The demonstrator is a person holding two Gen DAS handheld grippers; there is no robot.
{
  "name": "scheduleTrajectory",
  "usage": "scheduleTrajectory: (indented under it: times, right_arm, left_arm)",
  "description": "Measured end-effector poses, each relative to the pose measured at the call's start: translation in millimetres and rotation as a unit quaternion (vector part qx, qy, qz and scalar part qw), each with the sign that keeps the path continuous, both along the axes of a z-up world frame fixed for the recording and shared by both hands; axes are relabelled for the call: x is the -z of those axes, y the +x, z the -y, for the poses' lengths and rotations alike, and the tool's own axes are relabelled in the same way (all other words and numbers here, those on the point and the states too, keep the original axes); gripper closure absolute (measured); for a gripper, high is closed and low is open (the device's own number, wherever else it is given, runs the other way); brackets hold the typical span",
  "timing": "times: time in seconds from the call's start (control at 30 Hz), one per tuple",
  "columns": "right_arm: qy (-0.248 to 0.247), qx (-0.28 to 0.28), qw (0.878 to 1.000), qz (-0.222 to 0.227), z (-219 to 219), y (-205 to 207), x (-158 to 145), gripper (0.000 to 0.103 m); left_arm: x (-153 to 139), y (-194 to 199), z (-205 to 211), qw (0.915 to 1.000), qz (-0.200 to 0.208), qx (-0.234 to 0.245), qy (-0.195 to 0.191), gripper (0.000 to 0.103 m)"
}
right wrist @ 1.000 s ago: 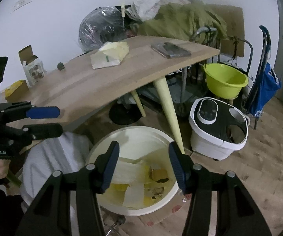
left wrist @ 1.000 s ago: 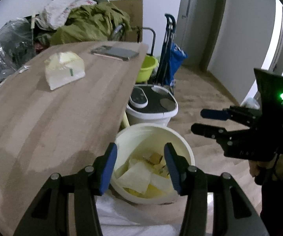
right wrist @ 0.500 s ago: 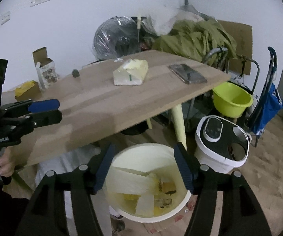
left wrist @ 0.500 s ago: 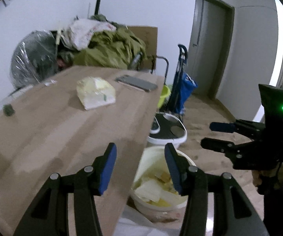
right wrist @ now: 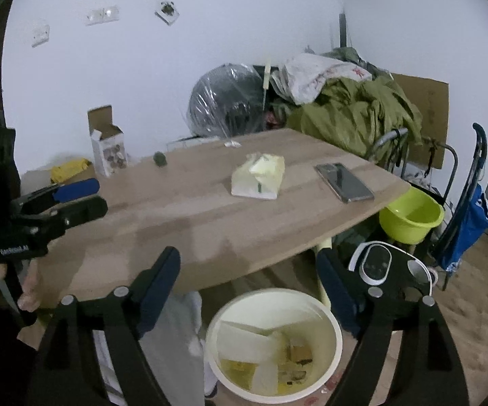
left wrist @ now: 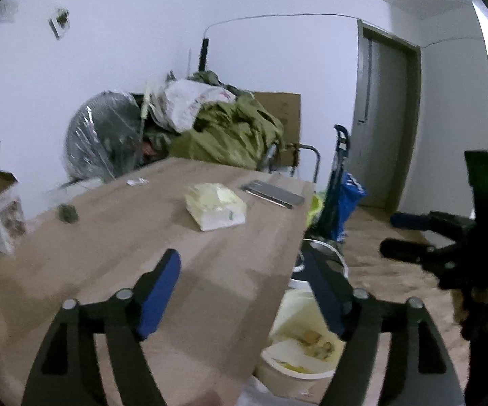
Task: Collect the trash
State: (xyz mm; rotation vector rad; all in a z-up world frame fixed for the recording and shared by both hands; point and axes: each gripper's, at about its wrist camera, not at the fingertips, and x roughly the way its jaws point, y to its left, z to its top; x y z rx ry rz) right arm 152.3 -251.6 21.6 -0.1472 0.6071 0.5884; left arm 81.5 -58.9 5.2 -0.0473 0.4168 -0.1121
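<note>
Two grippers, ours: left gripper (left wrist: 244, 291) and right gripper (right wrist: 249, 284), jaws opening wide, nothing between them. One cream bucket (right wrist: 325, 314) of trash on the floor beside the wooden table (right wrist: 210, 209). One crumpled yellowish packet (right wrist: 259, 181) on the table, near a phone (right wrist: 343, 182).

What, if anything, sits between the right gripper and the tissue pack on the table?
Nothing visible. The right gripper, jaws opening and empty, looks across bare wooden table straight at the tissue pack. The phone lies right of that line, the small dark object left of it.
</note>
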Motion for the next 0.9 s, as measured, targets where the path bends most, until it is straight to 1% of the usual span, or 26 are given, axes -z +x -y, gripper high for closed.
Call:
scheduleTrajectory:
  times: [0.03,0.1,0.23,0.37,0.63,0.9]
  right_arm:
    - [0.004,-0.001,1.0,0.003,-0.2,-0.7,-2.9,0.021]
    - [0.009,0.002,1.0,0.012,-1.2,-1.9,-10.1,0.021]
    - [0.017,0.007,1.0,0.024,-0.8,-3.0,-18.4,0.018]
    - [0.014,0.006,0.999,0.03,-2.3,-2.6,-20.5,0.017]
    - [0.012,-0.006,1.0,0.025,-3.6,1.3,-15.7,0.016]
    - [0.011,0.0,1.0,0.015,1.4,4.0,-8.8,0.016]
  left_arm:
    - [-2.0,-3.4,-0.7,0.9999,0.008,-0.008,0.006,0.017]
    - [-7.8,-11.9,-1.5,0.9992,0.032,-0.016,0.016,0.014]
    - [-15.5,-20.7,-2.1,0.9986,0.045,-0.02,0.021,0.01]
    - [-18.8,-25.8,-4.8,0.9983,0.053,-0.018,0.015,0.009]
    - [-16.7,-28.6,-7.6,0.9977,0.063,-0.025,-0.009,0.008]
    - [-12.2,-21.5,-6.2,0.9983,0.054,-0.013,-0.019,0.008]
